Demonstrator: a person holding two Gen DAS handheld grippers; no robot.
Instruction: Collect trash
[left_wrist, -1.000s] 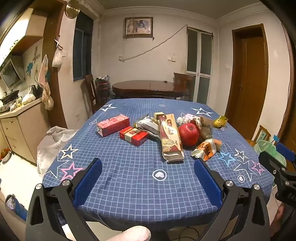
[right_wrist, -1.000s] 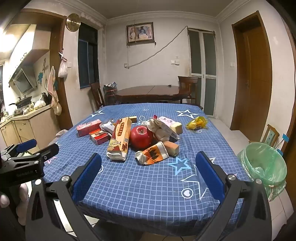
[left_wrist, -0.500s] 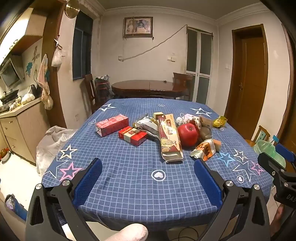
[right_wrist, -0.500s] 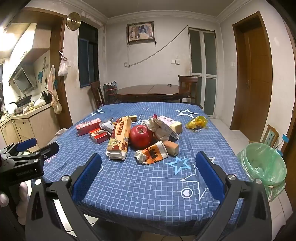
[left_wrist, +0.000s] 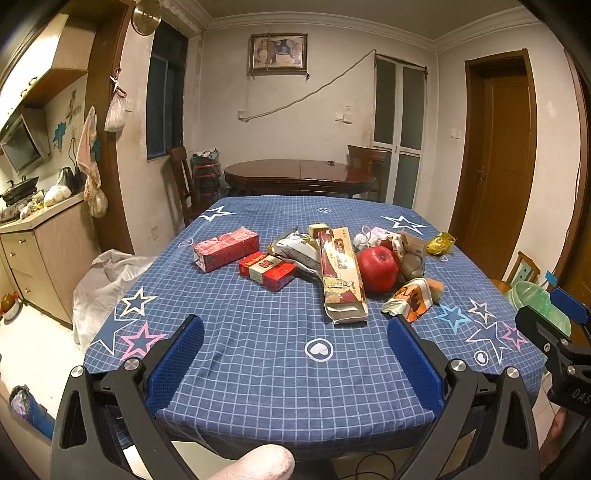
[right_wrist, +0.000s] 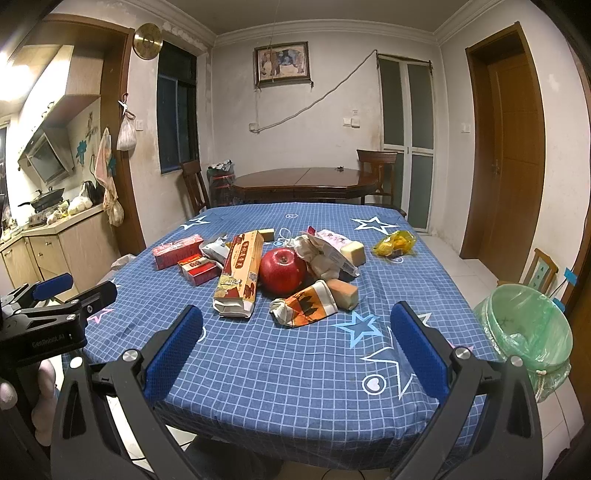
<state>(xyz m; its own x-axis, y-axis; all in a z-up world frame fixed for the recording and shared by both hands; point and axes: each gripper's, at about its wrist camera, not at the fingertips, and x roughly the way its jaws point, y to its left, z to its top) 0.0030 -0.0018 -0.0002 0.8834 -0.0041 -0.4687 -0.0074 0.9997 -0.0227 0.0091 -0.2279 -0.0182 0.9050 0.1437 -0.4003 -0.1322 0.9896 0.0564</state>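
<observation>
Both hand-held grippers hang at the near edge of the desk (right_wrist: 295, 387), the left hand-held gripper (left_wrist: 295, 363) and right hand-held gripper (right_wrist: 295, 349) each spread wide and empty. Nothing looks collected yet; this seems the approach. Nearest lies the orange wrapper (right_wrist: 304, 306), then the long biscuit box (right_wrist: 240, 273) beside the apple (right_wrist: 282, 271). The lined bin (right_wrist: 524, 332) stands right of the desk; next, I judge, comes closing on the wrapper

Crumpled wrappers (right_wrist: 304, 308) and boxes (left_wrist: 342, 274) lie clustered mid-table near a green-lined bin (right_wrist: 524, 334).
</observation>
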